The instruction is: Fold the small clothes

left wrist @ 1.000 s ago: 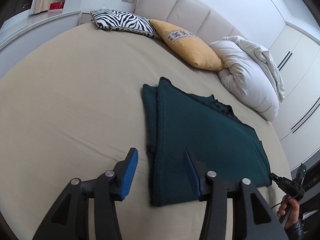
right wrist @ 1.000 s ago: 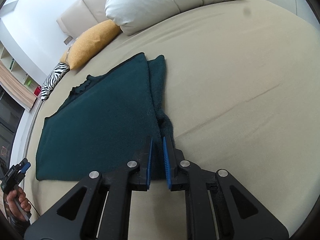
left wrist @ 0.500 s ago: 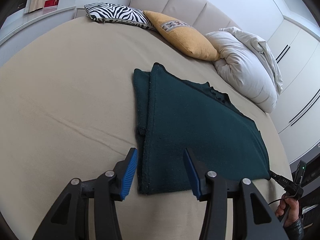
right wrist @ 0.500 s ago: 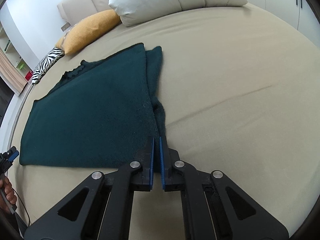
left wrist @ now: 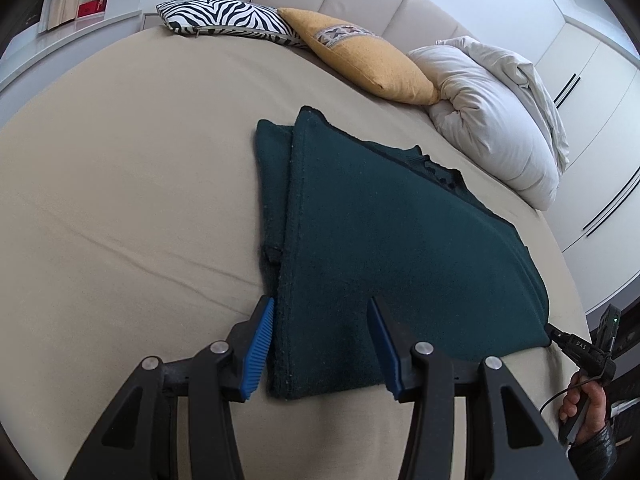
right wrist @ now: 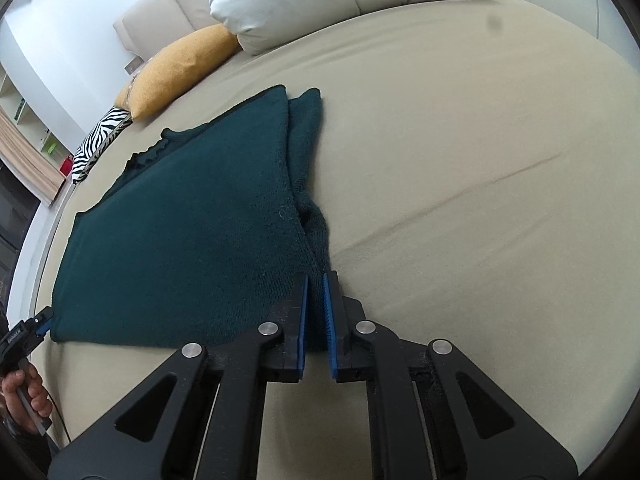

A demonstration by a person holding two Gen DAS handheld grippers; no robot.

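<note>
Dark green knit garment (left wrist: pixel 392 248): lies flat on the beige bed sheet (left wrist: pixel 120 184), already folded lengthwise, one narrow strip of a lower layer showing along its side edge.

Left gripper (left wrist: pixel 322 344): your jaws stand wide, straddling the near corner of the garment, one blue pad just outside the side edge, the other over the cloth. Nothing is pinched yet.

Right gripper (right wrist: pixel 316 320): your jaws are narrow, with dark knit filling the slim gap at the opposite near corner. It reads as a pinch on the hem, though whether both layers are caught cannot be told.

Beyond the jaws: zebra cushion (left wrist: pixel 224 20), mustard cushion (left wrist: pixel 368 64), white duvet (left wrist: pixel 496 112), all well apart from the garment.

Risks, as judged:
- Closing your left jaws as they stand may gather only the top layer, leaving the underlying strip behind when you lift.
- The loose sheet sits right under the pads; a low closing could grab it with the knit.
- Lifting the right corner first would skew the fold.
</note>
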